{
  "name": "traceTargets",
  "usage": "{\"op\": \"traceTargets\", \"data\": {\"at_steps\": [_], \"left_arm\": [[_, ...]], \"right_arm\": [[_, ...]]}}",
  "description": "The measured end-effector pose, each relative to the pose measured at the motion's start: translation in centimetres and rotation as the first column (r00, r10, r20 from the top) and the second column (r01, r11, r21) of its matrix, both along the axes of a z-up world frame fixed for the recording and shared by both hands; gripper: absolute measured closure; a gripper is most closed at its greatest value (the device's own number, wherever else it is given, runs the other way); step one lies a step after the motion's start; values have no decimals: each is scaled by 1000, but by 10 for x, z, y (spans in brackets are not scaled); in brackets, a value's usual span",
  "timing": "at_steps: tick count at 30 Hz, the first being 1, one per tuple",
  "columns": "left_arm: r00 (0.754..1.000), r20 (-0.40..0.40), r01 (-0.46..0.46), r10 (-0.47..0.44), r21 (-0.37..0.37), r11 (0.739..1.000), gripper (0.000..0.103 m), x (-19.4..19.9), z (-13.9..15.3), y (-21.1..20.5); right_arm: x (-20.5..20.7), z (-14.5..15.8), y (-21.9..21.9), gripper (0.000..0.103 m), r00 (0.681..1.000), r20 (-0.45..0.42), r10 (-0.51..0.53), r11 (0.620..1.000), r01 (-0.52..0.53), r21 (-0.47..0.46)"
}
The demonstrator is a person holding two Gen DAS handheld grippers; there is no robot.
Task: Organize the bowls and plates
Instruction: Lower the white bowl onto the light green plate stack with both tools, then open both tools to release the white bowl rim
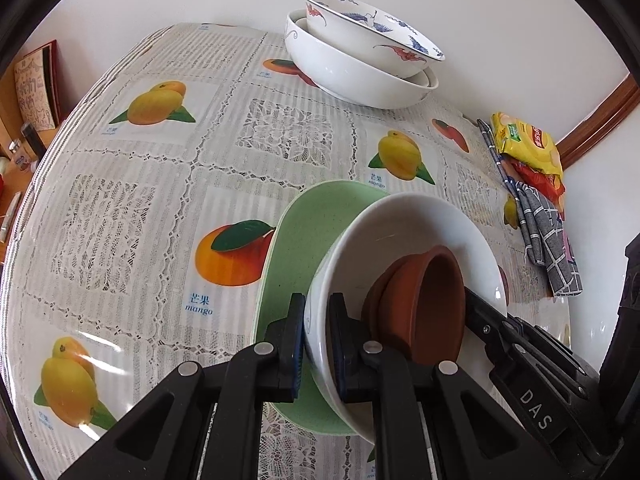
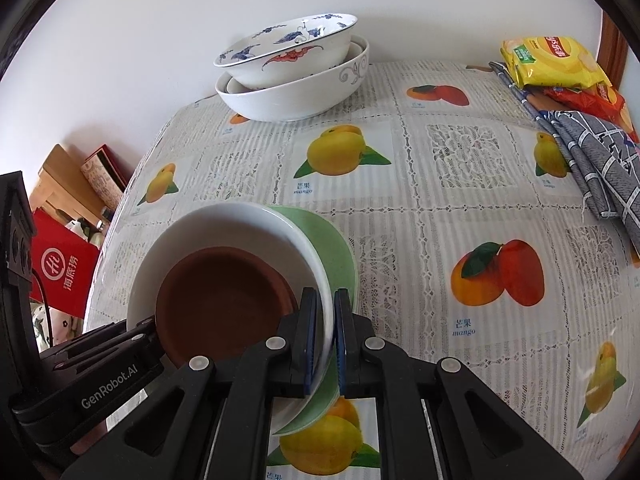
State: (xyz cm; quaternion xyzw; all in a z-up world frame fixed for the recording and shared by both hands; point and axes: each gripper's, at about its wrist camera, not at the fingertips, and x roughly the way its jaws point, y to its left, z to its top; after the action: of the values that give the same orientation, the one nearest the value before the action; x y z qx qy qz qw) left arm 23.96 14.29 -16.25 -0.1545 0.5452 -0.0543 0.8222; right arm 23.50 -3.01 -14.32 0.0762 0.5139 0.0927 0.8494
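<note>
A white bowl (image 1: 400,224) (image 2: 224,228) is tilted over a pale green plate (image 1: 312,232) (image 2: 340,256) on the mango-print tablecloth (image 1: 140,208). Inside the bowl lie two nested brown clay dishes (image 1: 432,300) (image 2: 220,304). My left gripper (image 1: 318,308) is shut on the bowl's rim, one finger inside and one outside. On the opposite rim my right gripper (image 2: 325,300) is shut the same way. Each shows in the other's view: the right gripper (image 1: 476,308), the left gripper (image 2: 140,332). Whether the bowl rests on the plate I cannot tell.
Two larger bowls (image 1: 360,52) (image 2: 292,68) are stacked at the back by the wall, the top one with blue and red patterns. Snack bags (image 1: 528,140) (image 2: 552,60) and a checked cloth (image 1: 548,240) (image 2: 600,168) lie at the right edge. The table's left edge (image 2: 132,184) drops beside boxes.
</note>
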Motion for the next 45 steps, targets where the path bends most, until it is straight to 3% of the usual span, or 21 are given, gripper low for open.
{"op": "traceTargets", "data": {"at_steps": [10,21,34,37,41,43,45], "left_arm": [[1000,0,10,-10,-11,1000,90,1,-1,1],[1000,-2,19,-19,8,1000,88,-5,4,-1],[999,43,-16,13,56,998,85,-37,36,-2],[997,73,-17,12,70,997,84,-50,50,-8],[991,130,3,-14,84,996,76,-70,72,-23],[987,161,14,-28,87,996,74,-82,84,-31],[981,191,21,-40,98,995,62,-93,95,-42]], "right_arm": [[-3,-1,-2,93,1000,19,14,1000,-14,12],[-10,10,-1,92,997,54,46,998,-44,-35],[-43,32,-14,88,994,87,68,998,-67,-13],[-57,45,-22,76,991,117,62,998,-59,-27],[-80,67,-41,51,984,178,21,999,-14,-39],[-93,77,-52,46,978,208,3,998,9,-56],[-106,85,-65,39,973,228,-24,996,42,-75]]}}
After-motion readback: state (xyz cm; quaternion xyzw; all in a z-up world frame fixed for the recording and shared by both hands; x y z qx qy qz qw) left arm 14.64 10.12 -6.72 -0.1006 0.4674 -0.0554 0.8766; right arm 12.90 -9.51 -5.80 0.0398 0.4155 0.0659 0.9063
